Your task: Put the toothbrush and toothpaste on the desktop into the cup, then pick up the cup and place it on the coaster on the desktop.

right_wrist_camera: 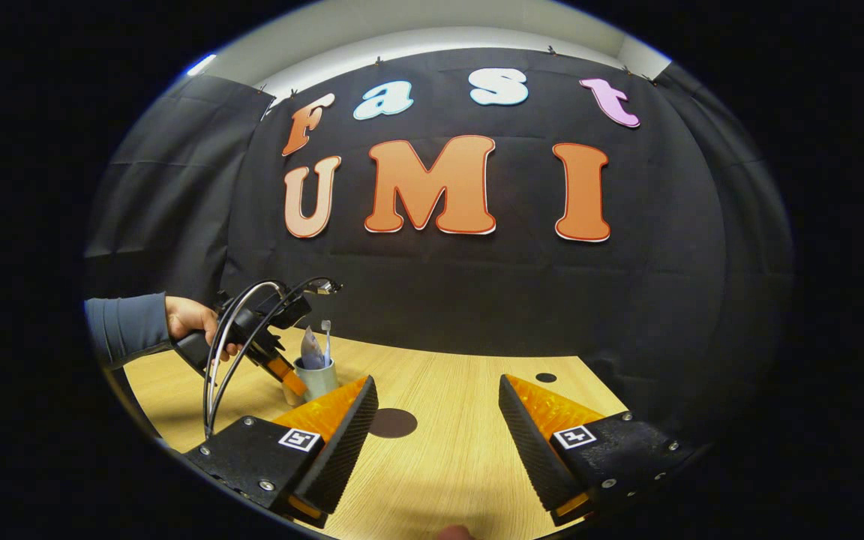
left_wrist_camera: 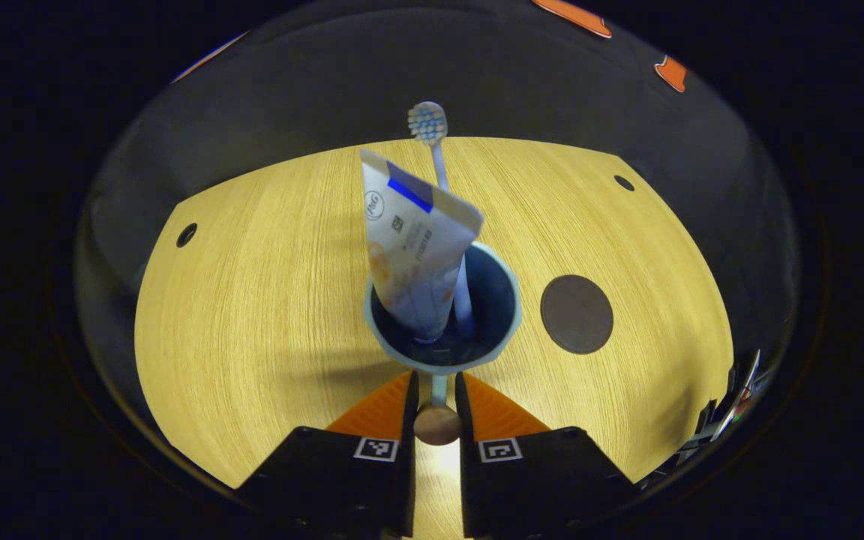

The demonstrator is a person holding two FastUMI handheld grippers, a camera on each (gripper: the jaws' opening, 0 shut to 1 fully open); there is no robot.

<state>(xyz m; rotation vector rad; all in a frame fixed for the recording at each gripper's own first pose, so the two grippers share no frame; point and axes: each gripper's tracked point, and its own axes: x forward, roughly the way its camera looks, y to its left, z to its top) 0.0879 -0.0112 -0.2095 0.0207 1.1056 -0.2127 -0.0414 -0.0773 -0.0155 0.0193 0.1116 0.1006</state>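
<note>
With toothbrush [left_wrist_camera: 429, 124] and toothpaste [left_wrist_camera: 413, 247] already standing in the cup [left_wrist_camera: 503, 330], we clamp our left hand-held gripper [left_wrist_camera: 437, 390] on its handle [left_wrist_camera: 438, 391] at 6 o'clock. The coaster [left_wrist_camera: 577, 313] waits bare at the cup's 3 o'clock on the tabletop [left_wrist_camera: 252, 300]; that move remains. Our right hand-held gripper [right_wrist_camera: 438, 409] hangs open, holding nothing.

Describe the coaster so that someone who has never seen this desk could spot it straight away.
Start at the light wooden desktop. Find the pale blue cup holding a toothbrush and toothpaste tube; the coaster lies just beside it. It is a flat, dark brown disc, much bigger than the desktop's small black holes.
</note>
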